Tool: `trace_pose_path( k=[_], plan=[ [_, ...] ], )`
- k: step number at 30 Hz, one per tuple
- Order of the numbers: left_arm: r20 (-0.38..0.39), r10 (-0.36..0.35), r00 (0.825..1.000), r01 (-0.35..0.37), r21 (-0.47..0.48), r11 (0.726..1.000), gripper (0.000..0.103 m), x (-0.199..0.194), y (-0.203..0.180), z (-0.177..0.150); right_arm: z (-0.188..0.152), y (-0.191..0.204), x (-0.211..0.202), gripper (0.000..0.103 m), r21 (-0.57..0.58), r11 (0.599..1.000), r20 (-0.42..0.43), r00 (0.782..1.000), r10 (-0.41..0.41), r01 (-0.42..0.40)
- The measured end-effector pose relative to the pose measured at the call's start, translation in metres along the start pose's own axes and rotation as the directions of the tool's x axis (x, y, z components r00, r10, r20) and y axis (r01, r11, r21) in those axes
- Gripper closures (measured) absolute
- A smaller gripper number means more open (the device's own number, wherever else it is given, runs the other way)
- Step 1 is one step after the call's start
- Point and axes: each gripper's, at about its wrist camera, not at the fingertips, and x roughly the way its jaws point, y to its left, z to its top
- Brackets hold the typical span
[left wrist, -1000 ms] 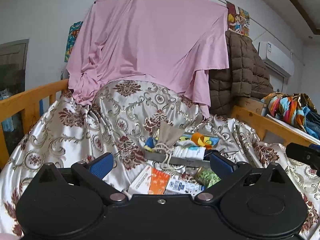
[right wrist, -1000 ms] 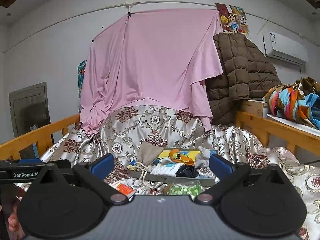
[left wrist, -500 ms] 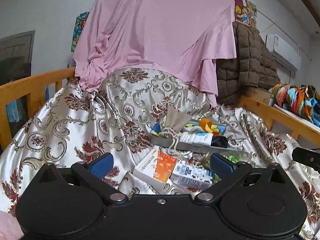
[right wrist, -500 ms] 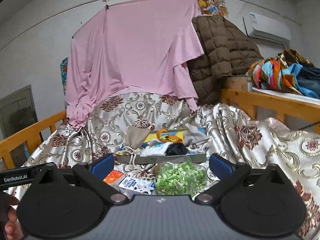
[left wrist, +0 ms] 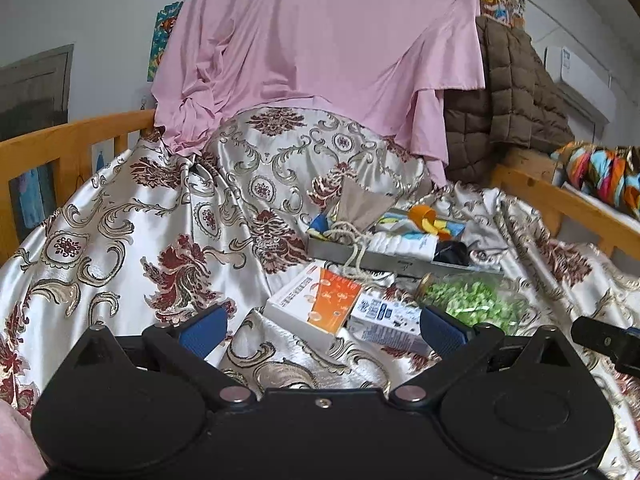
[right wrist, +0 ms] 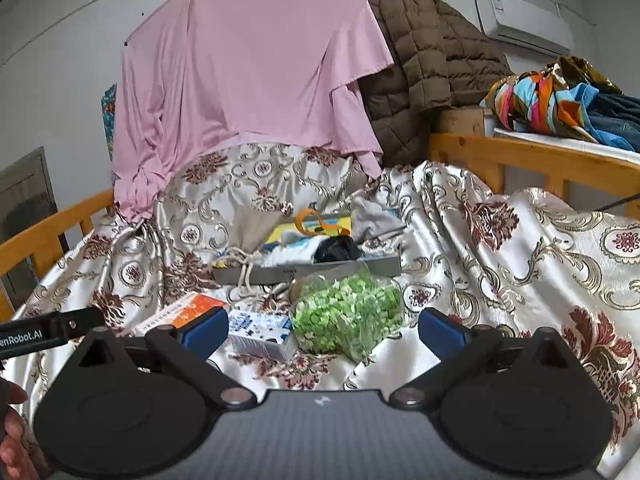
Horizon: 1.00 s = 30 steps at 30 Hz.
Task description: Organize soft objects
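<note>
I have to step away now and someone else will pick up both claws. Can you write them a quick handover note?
Left claw: open, empty, above the orange box.
Right claw: open, empty, facing the green bag.
Grey tray behind them holds socks and a beige pouch.
Done: nothing gripped yet.
Left: box, carton and bag lie loose on the bedspread.

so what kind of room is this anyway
Most likely a bedroom in a home: a wooden bed rail frames a patterned satin bedspread, a brown quilted jacket hangs beside a pink sheet, and an air conditioner sits on the wall.
</note>
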Motion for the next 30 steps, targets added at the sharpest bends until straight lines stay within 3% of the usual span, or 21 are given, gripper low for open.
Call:
trace_pose_path(
  k=[17,30],
  plan=[
    [-0.091,0.066,0.994,-0.064,0.026,0.998,0.001,0.028,-0.002,-0.012,-0.014,-0.002,0.021,0.0,-0.02,1.0,-0.043,0.999,-0.018,0.017],
    [-0.101,0.055,0.993,-0.045,0.096,0.994,0.001,0.029,-0.011,-0.019,-0.024,-0.008,0.034,0.0,0.008,1.0,-0.067,0.998,-0.01,0.01]
  ],
)
